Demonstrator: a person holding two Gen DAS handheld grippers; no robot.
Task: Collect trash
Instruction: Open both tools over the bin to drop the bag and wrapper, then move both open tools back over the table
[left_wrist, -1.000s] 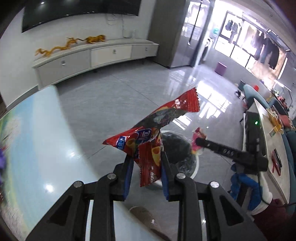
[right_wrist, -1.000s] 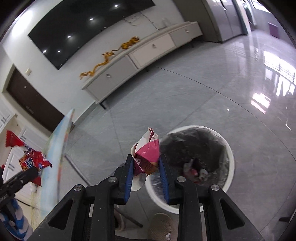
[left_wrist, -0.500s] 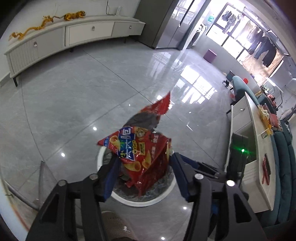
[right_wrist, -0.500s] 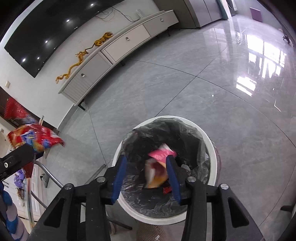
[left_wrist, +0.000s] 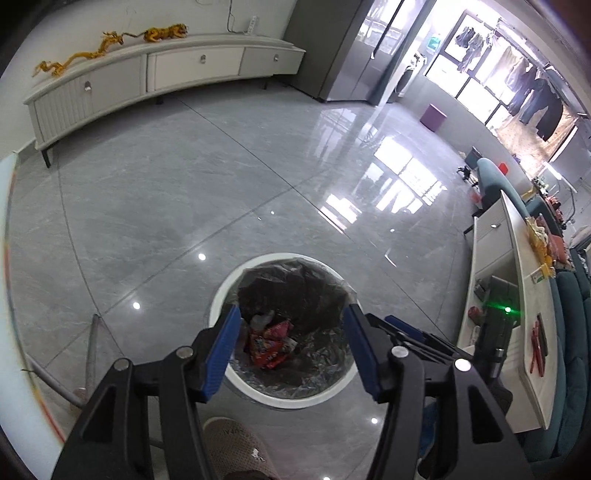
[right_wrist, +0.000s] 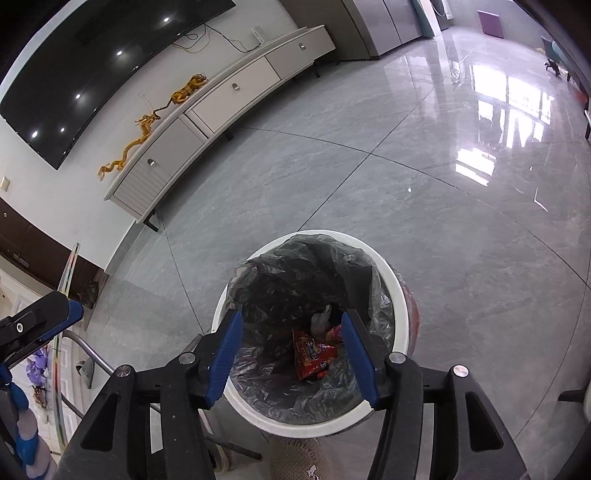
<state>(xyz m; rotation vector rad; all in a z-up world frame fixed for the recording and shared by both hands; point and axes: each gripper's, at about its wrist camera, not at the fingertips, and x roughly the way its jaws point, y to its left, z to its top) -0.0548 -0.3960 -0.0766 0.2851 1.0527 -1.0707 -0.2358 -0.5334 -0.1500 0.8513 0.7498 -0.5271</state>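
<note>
Glossy grey tiled floor (left_wrist: 166, 206), white lined bin (right_wrist: 397, 295) directly below. Red snack wrapper (right_wrist: 312, 354) down inside the liner. Left gripper (left_wrist: 291, 347) and right gripper (right_wrist: 291, 347) spread wide, empty — best lifted straight clear, no snagging the bag.

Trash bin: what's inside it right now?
Trash bin holds a black liner, a red snack bag and crumpled pale wrappers. Anything beneath them is hidden.
</note>
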